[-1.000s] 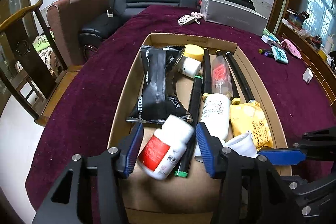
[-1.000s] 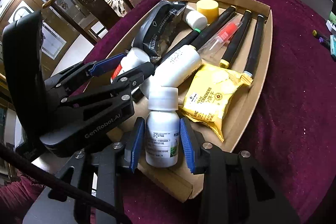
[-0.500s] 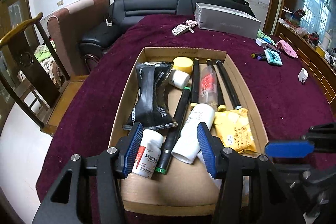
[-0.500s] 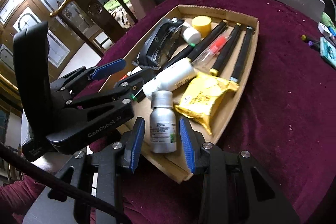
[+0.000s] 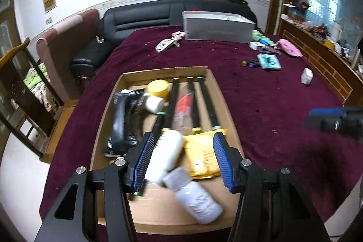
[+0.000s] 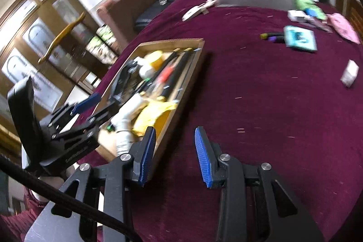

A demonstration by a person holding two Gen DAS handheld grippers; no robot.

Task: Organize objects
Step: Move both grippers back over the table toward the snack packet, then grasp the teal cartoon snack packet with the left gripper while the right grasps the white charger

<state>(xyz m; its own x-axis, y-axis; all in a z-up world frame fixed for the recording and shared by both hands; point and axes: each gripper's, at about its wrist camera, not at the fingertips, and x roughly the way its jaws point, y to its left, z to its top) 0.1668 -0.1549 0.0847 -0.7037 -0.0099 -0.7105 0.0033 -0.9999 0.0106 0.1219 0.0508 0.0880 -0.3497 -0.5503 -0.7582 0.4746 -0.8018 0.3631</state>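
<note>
— Maroon cloth covers the whole surface (image 5: 272,110); what sits on it?

— A shallow cardboard tray (image 5: 223,92), packed. Three black sticks lie lengthwise in the middle, with a clear tube with a red label (image 5: 185,103) among them. A black packet (image 5: 123,115) lies along its left side, a yellow cap (image 5: 158,87) and a small white jar (image 5: 154,104) near the far end.

— And nearer the cameras?

— A big white bottle (image 5: 164,158) lies on its side, touching a yellow cracker packet (image 5: 203,155). A smaller white bottle (image 5: 195,196) lies tilted at the near end, cap towards the big one.

— The claws?

— The left claw (image 5: 181,160) hangs above the tray, blue pads apart, nothing between them. The right claw (image 6: 174,155) is open too, empty, over bare cloth just beside the tray's right wall (image 6: 181,92).

— Beyond the tray?

— A grey box (image 5: 217,26) at the far edge, a teal packet (image 5: 268,61), a small white box (image 5: 306,76), and a black sofa (image 5: 145,19) behind. Both views are motion-blurred.
</note>
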